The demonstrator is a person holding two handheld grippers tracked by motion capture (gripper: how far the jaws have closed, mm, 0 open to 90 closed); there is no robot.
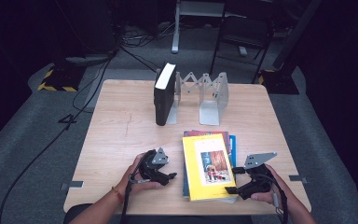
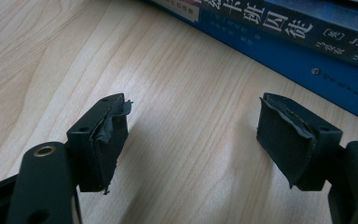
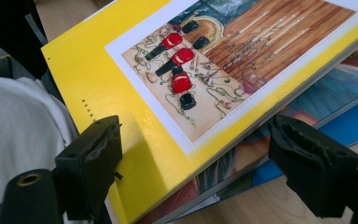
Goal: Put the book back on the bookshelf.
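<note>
Fingers [image 3: 91, 158] straddle yellow book [image 1: 207, 166]; black book [image 1: 164, 93] in bookend rack [image 1: 205, 95].

Bare table [image 1: 116, 140] lies left of the book stack [image 1: 208, 165]; bookend rack [image 1: 200, 95] blocks behind.

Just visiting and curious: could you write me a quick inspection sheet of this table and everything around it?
Surface: wooden table, pale, level.
Job's things: stack of books lying flat, yellow book on top; black book upright against a metal folding bookend rack.
Clutter: nothing seen.
Grippers: left gripper open beside the stack; right gripper open, jaws either side of the yellow book's corner, not pressing.
Cables: black cables on the floor.
Surroundings: grey carpet, chair legs behind.
</note>
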